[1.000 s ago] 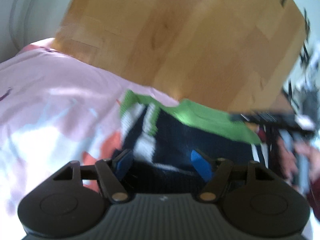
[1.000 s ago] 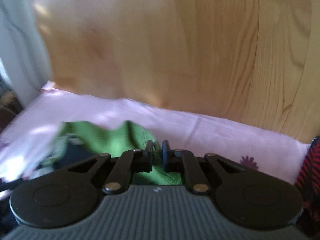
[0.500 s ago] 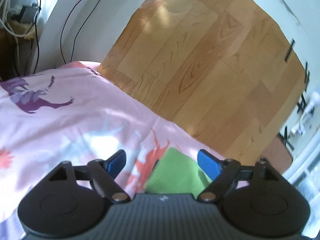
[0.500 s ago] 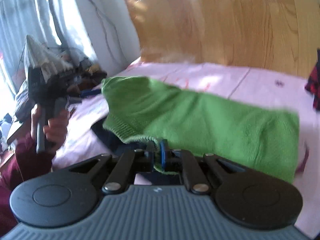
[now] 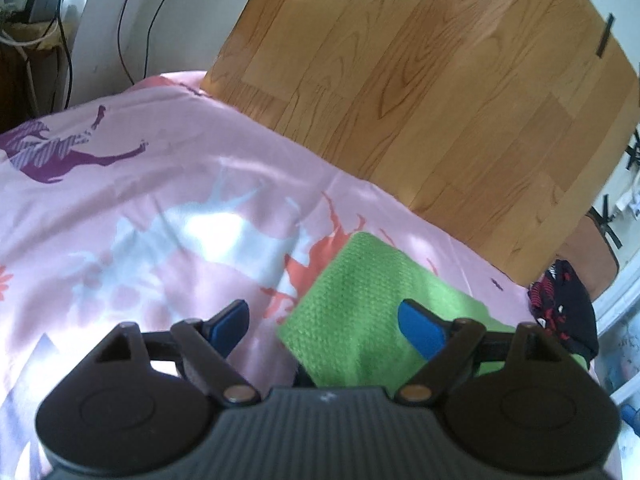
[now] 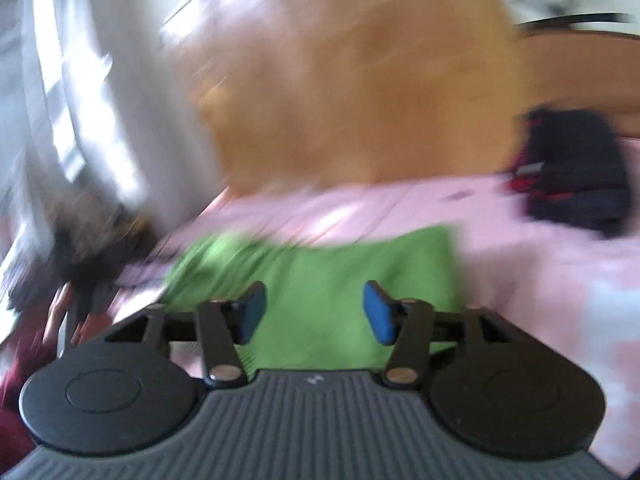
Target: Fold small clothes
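Left tongs [image 5: 324, 326] agape; right tongs [image 6: 314, 310] just sprung apart, empty.

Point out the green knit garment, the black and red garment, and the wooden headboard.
green knit garment [image 5: 360, 304], left wrist view, middle of the knit.
black and red garment [image 5: 564, 312], left wrist view, dark top surface.
wooden headboard [image 5: 420, 100], left wrist view, panel centre.

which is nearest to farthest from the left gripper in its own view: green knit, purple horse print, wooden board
1. green knit: on the pink sheet, reaching between the left gripper fingers on the right.
2. wooden board: upright behind the bed, ahead and right.
3. purple horse print: far left on the sheet, about as far as the board; too close to call.
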